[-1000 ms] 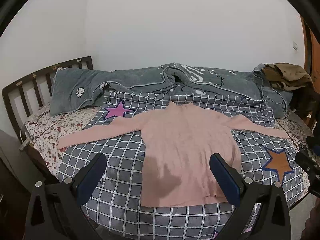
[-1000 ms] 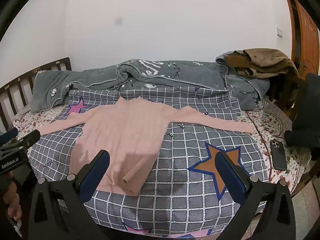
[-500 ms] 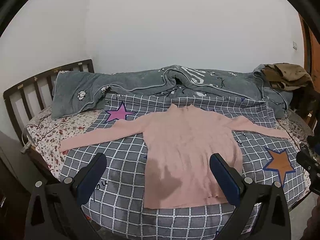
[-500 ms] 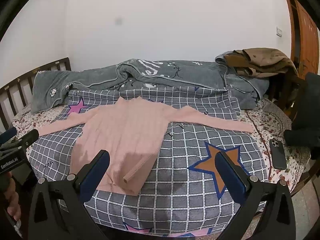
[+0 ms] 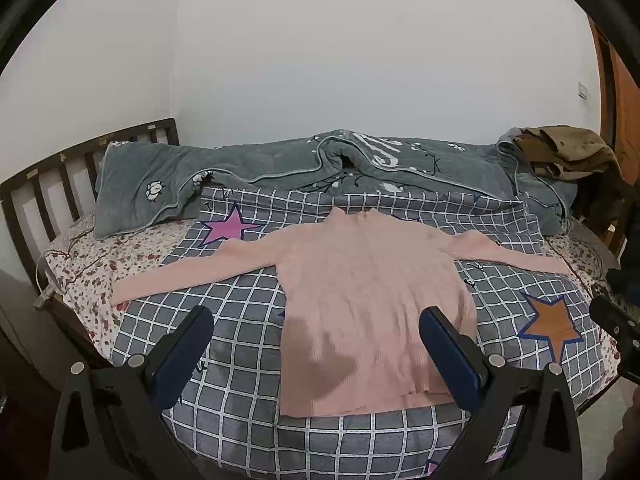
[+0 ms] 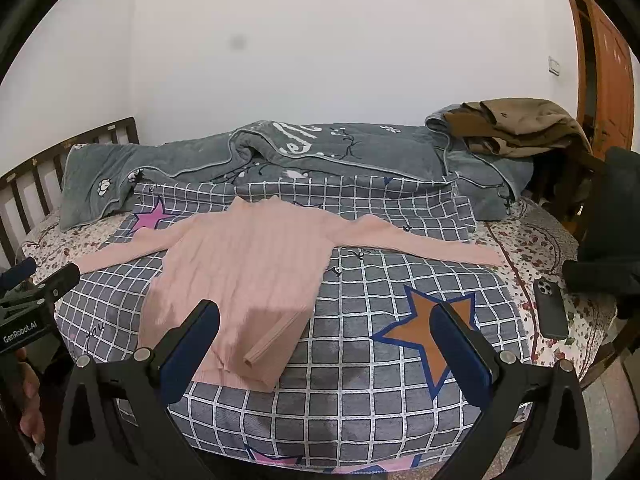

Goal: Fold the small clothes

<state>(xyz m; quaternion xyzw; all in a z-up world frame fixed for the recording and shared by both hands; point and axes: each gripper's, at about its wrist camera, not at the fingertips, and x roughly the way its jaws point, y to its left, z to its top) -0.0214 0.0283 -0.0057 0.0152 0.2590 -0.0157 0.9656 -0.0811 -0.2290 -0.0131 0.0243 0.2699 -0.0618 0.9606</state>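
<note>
The pink sweater (image 5: 372, 300) lay flat, sleeves spread, at frame centre on the checked blanket (image 5: 240, 344). The left gripper (image 5: 316, 352) and right gripper (image 6: 326, 340) both hovered released at the bottom, over its hem, apart from it.

"GenRobot.AI" was printed on the left gripper (image 6: 28, 280) body, left edge of right-wrist frame. "you" was on the checked blanket (image 6: 360, 360), lower left. Grey quilt (image 6: 280, 148) lettering unreadable.
</note>
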